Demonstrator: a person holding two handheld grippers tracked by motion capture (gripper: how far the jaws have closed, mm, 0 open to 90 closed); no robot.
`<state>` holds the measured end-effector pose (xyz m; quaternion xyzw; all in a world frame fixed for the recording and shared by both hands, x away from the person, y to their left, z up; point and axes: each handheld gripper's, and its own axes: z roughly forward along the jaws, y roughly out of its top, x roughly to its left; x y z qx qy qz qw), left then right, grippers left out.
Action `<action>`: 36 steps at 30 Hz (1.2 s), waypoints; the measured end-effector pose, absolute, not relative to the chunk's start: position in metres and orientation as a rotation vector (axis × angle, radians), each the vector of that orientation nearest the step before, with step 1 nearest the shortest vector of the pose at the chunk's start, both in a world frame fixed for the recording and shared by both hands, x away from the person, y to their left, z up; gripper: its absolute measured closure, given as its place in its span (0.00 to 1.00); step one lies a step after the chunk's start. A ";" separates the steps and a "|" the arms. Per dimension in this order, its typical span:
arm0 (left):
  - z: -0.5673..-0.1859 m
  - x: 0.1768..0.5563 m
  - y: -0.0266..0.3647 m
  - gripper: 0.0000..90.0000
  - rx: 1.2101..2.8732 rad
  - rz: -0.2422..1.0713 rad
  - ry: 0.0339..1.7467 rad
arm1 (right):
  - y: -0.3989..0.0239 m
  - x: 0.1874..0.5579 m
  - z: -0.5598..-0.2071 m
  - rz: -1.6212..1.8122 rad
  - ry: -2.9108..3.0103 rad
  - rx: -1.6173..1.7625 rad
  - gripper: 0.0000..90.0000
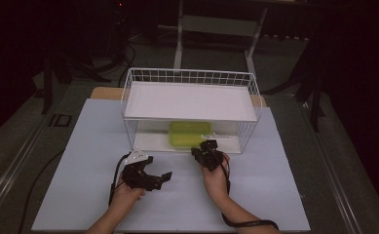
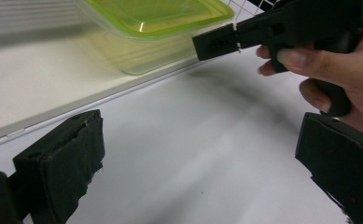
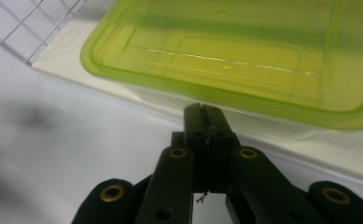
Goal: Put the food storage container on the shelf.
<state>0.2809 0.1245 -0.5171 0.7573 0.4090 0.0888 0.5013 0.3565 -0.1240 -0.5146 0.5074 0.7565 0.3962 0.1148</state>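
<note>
Nearest the camera, two forearms reach onto the white table (image 1: 94, 146). On the left, the left tool (image 1: 163, 177) hovers just above it, jaws spread wide apart and holding nothing. Slightly farther on, the right tool (image 1: 209, 145) has its jaws pressed together, tips just short of the green-lidded container (image 3: 244, 60). That container sits on the lower shelf of a white wire basket (image 1: 128, 87), under its upper shelf.

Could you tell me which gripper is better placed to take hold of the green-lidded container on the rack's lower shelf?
Probably the right gripper: its shut tips point at the green-lidded container just ahead. The left gripper sits farther back, open, angled sideways.
</note>
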 end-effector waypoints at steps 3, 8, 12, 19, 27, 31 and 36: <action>-0.519 0.281 0.124 0.02 1.836 0.210 0.987 | -0.123 0.362 -0.514 1.175 2.200 1.511 1.00; -0.521 0.280 0.126 0.02 1.833 0.220 0.990 | -0.117 0.373 -0.513 1.191 2.171 1.506 1.00; -0.520 0.280 0.127 0.02 1.830 0.224 0.985 | -0.115 0.381 -0.514 1.199 2.144 1.513 1.00; -0.521 0.279 0.127 0.02 1.833 0.236 0.983 | -0.112 0.390 -0.515 1.209 2.140 1.530 1.00; -0.522 0.280 0.127 0.02 1.826 0.230 0.984 | -0.110 0.398 -0.516 1.204 2.129 1.544 1.00; -0.522 0.279 0.125 0.02 1.833 0.228 0.980 | -0.111 0.401 -0.515 1.202 2.141 1.541 1.00; -0.522 0.279 0.124 0.02 1.839 0.227 0.973 | -0.107 0.400 -0.516 1.188 2.141 1.525 1.00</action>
